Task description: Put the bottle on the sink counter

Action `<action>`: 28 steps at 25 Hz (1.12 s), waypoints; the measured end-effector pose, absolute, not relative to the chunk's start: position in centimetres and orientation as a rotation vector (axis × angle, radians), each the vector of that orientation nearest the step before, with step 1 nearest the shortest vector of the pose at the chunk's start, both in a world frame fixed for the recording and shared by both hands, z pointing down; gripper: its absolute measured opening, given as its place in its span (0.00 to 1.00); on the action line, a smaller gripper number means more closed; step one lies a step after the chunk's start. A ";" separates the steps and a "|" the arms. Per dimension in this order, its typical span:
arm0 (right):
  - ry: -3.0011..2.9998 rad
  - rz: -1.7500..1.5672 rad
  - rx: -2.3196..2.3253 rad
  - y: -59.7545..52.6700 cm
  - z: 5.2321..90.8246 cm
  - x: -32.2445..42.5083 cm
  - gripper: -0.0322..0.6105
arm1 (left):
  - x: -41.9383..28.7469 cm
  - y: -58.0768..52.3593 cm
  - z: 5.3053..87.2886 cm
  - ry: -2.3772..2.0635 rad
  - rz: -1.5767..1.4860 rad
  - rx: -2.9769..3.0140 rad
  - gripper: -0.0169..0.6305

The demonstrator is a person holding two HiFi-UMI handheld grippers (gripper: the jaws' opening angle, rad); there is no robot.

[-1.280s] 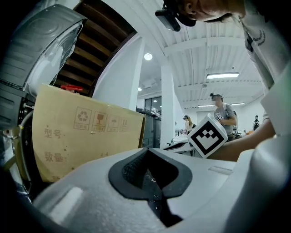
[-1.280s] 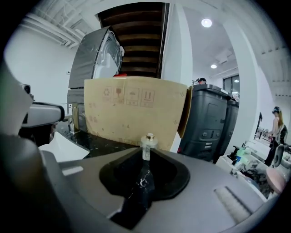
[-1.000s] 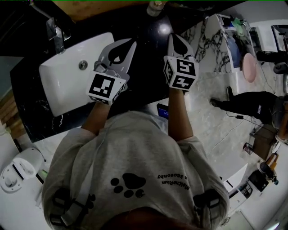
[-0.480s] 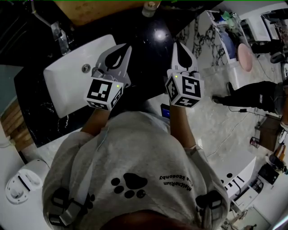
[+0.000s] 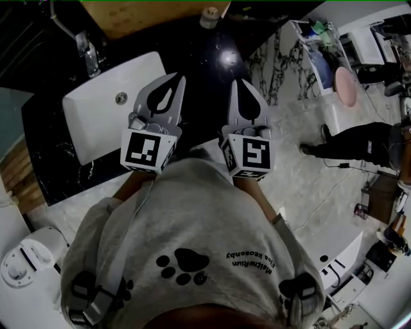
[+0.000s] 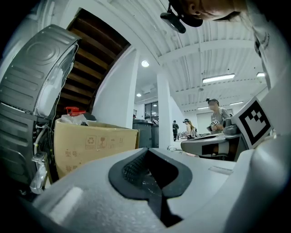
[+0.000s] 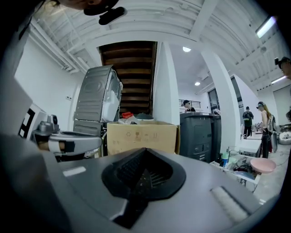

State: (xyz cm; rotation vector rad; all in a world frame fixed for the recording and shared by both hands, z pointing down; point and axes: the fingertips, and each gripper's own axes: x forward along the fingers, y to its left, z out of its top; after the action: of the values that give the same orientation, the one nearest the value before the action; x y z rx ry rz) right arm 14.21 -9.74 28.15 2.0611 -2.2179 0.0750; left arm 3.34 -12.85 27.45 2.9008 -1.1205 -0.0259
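Seen from above, a small pale-capped bottle [image 5: 209, 15] stands at the back of the black sink counter [image 5: 207, 59], beside the white basin [image 5: 106, 106]. Both grippers hover side by side over the counter's front edge, close to the person's chest. My left gripper [image 5: 171, 82] is shut with nothing in it, its tip over the basin's right rim. My right gripper [image 5: 238, 85] is shut and empty too. Both are well short of the bottle. In the gripper views the left gripper [image 6: 146, 151] and right gripper [image 7: 145, 150] point out into the room, and the bottle is not seen there.
A chrome faucet [image 5: 87, 53] stands behind the basin. A cardboard box [image 7: 141, 136], a grey appliance [image 7: 98, 94] and a dark bin [image 7: 200, 134] are ahead of the jaws. Marbled floor [image 5: 302, 173] lies to the right, where a person in black [image 5: 359, 146] is. People stand far off.
Both grippers have drawn back from the counter toward the person's chest, and the right one has shifted left. Both stay shut. The bottle has not moved.
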 end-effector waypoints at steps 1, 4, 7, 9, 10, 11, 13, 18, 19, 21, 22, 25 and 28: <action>-2.223 0.078 2.044 -9.5 28.1 14.1 0.05 | 3.6 -12.5 27.3 -1.125 -0.018 2.908 0.03; -2.257 -0.003 1.997 -9.0 27.7 13.8 0.05 | 4.1 -11.8 27.3 -1.165 -0.004 2.914 0.03; -2.277 -0.040 1.960 -8.5 28.0 13.8 0.05 | 4.7 -10.9 27.6 -1.199 0.006 2.914 0.03; -2.288 -0.024 1.943 -8.1 28.6 13.8 0.05 | 5.3 -10.2 27.9 -1.194 0.014 2.910 0.03; -2.293 -0.024 1.932 -7.9 28.8 13.8 0.05 | 5.6 -9.8 27.9 -1.196 0.013 2.910 0.03; -2.300 -0.031 1.919 -7.7 29.0 13.7 0.05 | 5.8 -9.5 27.9 -1.202 0.010 2.910 0.03; -2.320 -0.051 1.893 -7.2 29.1 13.3 0.05 | 6.0 -9.0 28.0 -1.216 0.001 2.908 0.03; -2.362 -0.034 1.873 -6.2 29.1 12.7 0.05 | 6.5 -8.0 27.8 -1.231 -0.001 2.922 0.03; -2.367 -0.034 1.867 -6.1 29.1 12.6 0.05 | 6.6 -7.9 27.8 -1.231 -0.001 2.923 0.03; -2.379 -0.035 1.861 -5.9 29.1 12.5 0.05 | 6.7 -7.6 27.8 -1.230 -0.001 2.926 0.03; -2.384 -0.037 1.860 -5.8 29.0 12.5 0.05 | 6.6 -7.5 27.8 -1.231 0.000 2.927 0.03; -2.391 -0.040 1.864 -5.7 29.0 12.6 0.05 | 6.5 -7.4 27.8 -1.235 0.001 2.932 0.03; -2.392 -0.052 1.861 -5.7 28.9 12.7 0.05 | 6.5 -7.4 27.9 -1.233 0.006 2.941 0.03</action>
State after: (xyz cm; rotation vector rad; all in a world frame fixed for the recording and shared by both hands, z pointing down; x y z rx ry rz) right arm 12.74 -5.66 28.92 1.8607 -2.3923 -0.0522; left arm 6.47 -7.40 27.91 2.9406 -1.2328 0.0058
